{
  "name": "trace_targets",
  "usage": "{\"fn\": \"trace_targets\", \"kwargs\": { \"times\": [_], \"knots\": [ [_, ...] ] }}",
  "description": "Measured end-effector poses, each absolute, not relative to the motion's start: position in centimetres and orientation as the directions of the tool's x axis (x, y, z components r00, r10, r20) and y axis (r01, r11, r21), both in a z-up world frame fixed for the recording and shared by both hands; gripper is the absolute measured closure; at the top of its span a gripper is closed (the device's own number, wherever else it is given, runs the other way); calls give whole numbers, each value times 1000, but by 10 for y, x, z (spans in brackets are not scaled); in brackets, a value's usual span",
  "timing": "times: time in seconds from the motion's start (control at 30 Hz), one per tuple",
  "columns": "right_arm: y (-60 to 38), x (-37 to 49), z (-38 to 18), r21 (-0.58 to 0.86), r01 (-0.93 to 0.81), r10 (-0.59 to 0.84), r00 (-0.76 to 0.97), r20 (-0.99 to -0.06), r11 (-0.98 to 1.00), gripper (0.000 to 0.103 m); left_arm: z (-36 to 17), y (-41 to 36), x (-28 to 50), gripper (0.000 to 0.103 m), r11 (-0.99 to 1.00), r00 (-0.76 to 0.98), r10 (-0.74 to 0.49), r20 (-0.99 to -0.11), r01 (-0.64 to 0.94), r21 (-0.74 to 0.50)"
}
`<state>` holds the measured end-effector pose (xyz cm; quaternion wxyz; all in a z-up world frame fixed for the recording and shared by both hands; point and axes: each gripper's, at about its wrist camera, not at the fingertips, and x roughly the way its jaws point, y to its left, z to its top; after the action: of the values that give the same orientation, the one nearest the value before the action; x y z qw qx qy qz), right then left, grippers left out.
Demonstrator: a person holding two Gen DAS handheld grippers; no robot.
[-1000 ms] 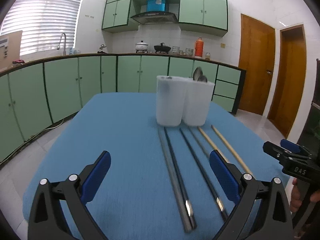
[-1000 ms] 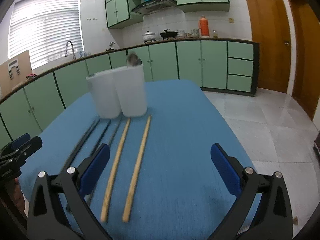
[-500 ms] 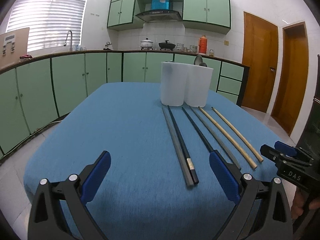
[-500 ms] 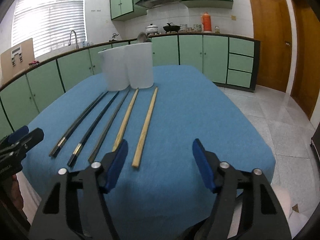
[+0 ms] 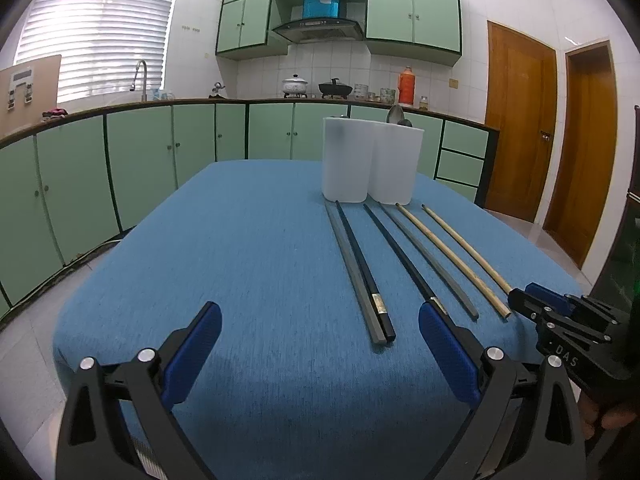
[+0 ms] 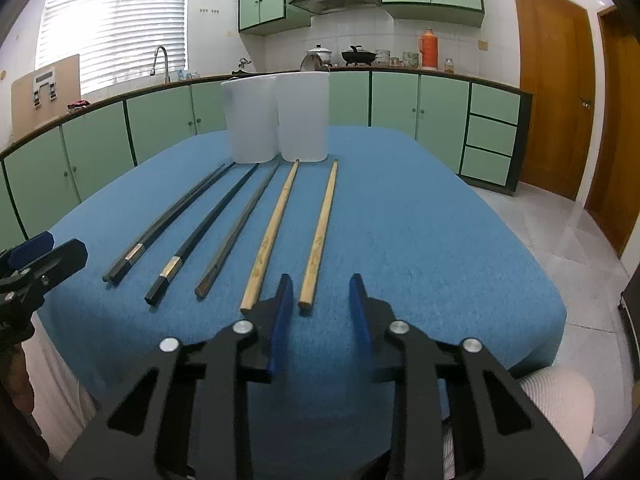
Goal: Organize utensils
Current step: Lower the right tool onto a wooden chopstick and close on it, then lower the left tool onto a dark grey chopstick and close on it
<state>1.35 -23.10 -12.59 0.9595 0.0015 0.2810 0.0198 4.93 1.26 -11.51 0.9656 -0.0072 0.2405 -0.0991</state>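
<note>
Several chopsticks lie side by side on the blue table (image 5: 240, 264): dark ones (image 5: 360, 268) on the left and two wooden ones (image 6: 320, 232) on the right. Two white holders (image 5: 370, 160) stand at their far ends; a spoon (image 5: 395, 114) sticks out of the right holder. My left gripper (image 5: 320, 344) is open and empty, near the dark chopsticks' near ends. My right gripper (image 6: 318, 312) is partly closed and empty, its jaws either side of the right wooden chopstick's near tip (image 6: 306, 300).
The table's near edge (image 6: 280, 432) lies just under both grippers. Green kitchen cabinets (image 5: 140, 152) run along the back and left. Wooden doors (image 5: 520, 120) stand at the right.
Both grippers have drawn back toward the near ends of the chopsticks. The right gripper's jaws have narrowed from wide open to a small gap around the wooden chopstick's tip.
</note>
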Motion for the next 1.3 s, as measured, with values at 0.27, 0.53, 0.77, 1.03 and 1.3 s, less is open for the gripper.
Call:
{"fn": "trace_targets", "kwargs": {
  "times": [0.27,0.53,0.77,1.03,1.3],
  "knots": [
    [-227,23,-124,-5,-40,29,817,-576,999,86,-110,10,51,6,980,857,-194,-478,184,-68],
    [-226,30,-121,-23,-62,34,781,-624,998,93,-108,11,52,6,980,852,-196,-485,186,-68],
    [-229,26,-120,-27,-62,31,776,-630,998,96,-112,6,54,23,975,827,-216,-519,209,-72],
    [-233,25,-120,-10,-60,40,773,-633,998,96,-121,5,58,35,976,798,-206,-566,209,-61],
    [-234,25,-120,-1,-56,43,773,-633,998,96,-125,6,59,36,975,782,-203,-590,219,-46]
  ]
}}
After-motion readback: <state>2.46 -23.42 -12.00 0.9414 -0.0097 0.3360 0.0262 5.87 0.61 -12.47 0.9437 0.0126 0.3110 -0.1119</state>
